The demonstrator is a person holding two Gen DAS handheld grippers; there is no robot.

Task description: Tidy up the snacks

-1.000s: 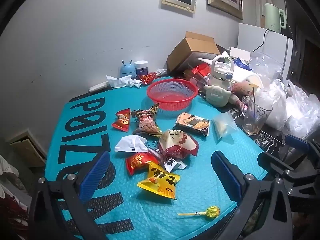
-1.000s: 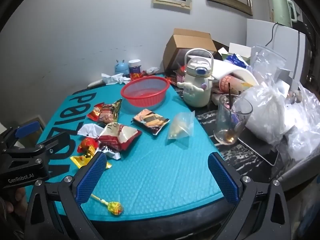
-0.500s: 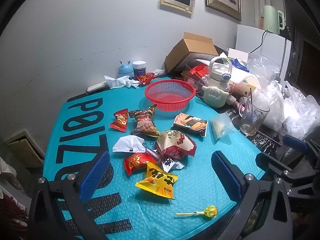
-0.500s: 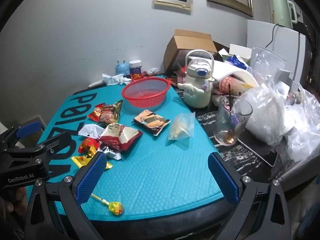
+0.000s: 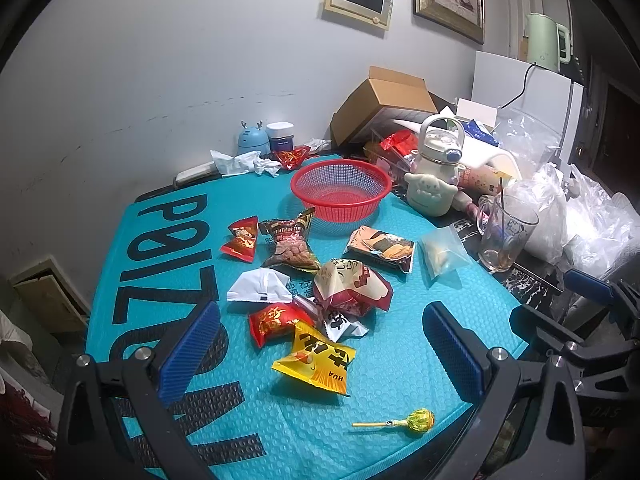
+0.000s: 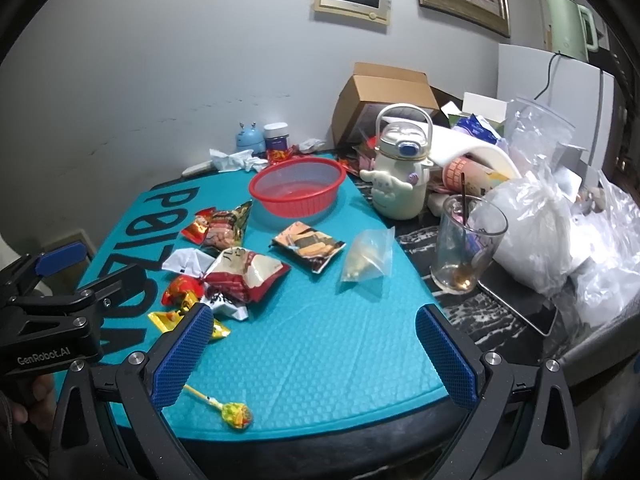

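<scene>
A: Left gripper (image 5: 320, 344) spread wide, nothing between the blue pads, hovering over the near part of the teal mat (image 5: 400, 360). Right gripper (image 6: 312, 344) likewise wide apart, empty, low at the mat's near edge.

B: Snacks?

A: Loose in a cluster mid-mat. Yellow packet (image 5: 314, 362) nearest, long axis slanting from upper left to lower right in the left view. Red packet (image 5: 274, 320) touching its upper left corner. Big red-and-cream bag (image 5: 350, 290) crumpled just beyond, over a white wrapper (image 5: 260, 288). Dark peanut bag (image 5: 290, 242) standing on end, twisted top pointing toward the red basket (image 5: 340, 190). Small red packet (image 5: 240, 238) beside it.

B: Lollipop?

A: Lollipop (image 5: 418, 421) alone near the front edge, stick lying roughly along that edge, head toward the right gripper's side. Flat cracker pack (image 5: 380, 248) and clear bag (image 5: 442, 256) further right, apart from each other.

B: Room to move?

A: Basket upright, empty, at the mat's far side, bare mat around it. Open teal stretch right of the cluster in the right view. Right edge crowded: glass mug (image 6: 466, 248), cream bottle (image 6: 400, 172), plastic bags (image 6: 560, 232).

B: View differences?

A: Right view catches the left gripper's body and part of a hand (image 6: 24, 400); left view catches the right gripper at far right. Yellow packet half hidden behind a pad in the right view, fully seen in the left.
</scene>
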